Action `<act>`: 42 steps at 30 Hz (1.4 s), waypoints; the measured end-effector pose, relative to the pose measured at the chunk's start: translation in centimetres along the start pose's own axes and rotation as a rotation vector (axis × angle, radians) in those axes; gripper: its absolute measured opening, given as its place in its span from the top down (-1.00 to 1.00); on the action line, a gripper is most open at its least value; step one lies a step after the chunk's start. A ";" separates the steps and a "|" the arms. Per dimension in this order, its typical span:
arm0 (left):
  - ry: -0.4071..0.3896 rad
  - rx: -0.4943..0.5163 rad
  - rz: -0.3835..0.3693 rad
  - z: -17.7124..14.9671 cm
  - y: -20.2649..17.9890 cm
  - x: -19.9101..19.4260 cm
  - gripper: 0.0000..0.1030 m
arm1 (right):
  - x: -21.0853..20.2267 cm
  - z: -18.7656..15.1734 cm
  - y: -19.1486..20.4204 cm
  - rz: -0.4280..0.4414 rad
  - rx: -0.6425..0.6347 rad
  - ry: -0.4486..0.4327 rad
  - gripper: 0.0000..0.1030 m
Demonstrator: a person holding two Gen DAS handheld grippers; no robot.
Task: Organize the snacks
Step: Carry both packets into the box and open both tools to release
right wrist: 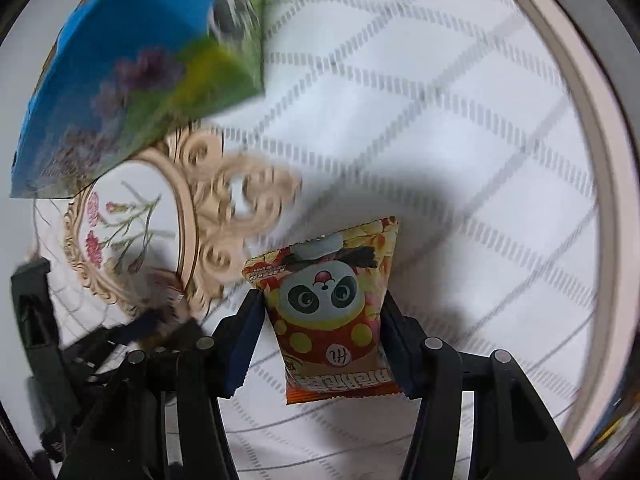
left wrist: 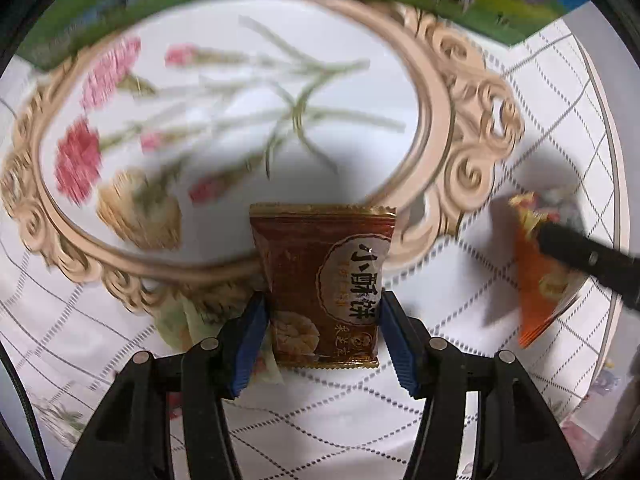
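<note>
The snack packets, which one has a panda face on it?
The orange-red packet clamped in the right gripper. The left gripper clamps a brown packet showing a biscuit and Chinese characters.
</note>
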State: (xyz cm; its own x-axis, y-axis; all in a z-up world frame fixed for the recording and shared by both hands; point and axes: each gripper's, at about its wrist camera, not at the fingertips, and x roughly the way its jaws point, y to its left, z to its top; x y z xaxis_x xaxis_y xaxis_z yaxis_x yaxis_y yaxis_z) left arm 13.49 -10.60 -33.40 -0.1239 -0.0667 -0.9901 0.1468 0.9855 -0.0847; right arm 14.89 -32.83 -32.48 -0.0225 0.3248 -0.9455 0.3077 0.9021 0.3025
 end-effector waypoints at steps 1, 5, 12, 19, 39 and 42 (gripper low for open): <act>0.011 0.000 -0.006 0.0 0.1 0.4 -0.07 | 0.5 -0.7 -0.2 0.018 0.020 0.016 -0.16; 0.048 0.014 -0.011 0.5 0.1 1.8 -0.13 | 1.3 -2.8 -0.6 0.007 0.037 0.018 -0.33; 0.056 0.050 0.038 2.1 -2.7 3.0 -0.18 | 0.2 -3.7 0.2 -0.050 -0.016 -0.015 -0.41; 0.042 0.041 0.049 3.1 -4.7 3.0 -0.18 | 0.9 -4.6 2.7 -0.098 -0.051 -0.037 -0.41; -0.050 0.095 0.034 -0.6 -5.9 -3.1 -0.04 | 2.6 -6.6 5.0 -0.119 -0.089 -0.080 0.02; -0.063 0.102 0.009 -1.0 -5.9 -5.3 -0.04 | 1.1 -6.5 5.7 -0.067 -0.079 -0.099 0.03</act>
State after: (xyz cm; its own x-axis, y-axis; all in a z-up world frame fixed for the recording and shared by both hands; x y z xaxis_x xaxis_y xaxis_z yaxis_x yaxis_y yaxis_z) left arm 12.32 -15.92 -27.56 -0.0606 -0.0710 -0.9956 0.2474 0.9653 -0.0839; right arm 10.45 -25.51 -31.00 0.0545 0.2367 -0.9700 0.2327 0.9417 0.2429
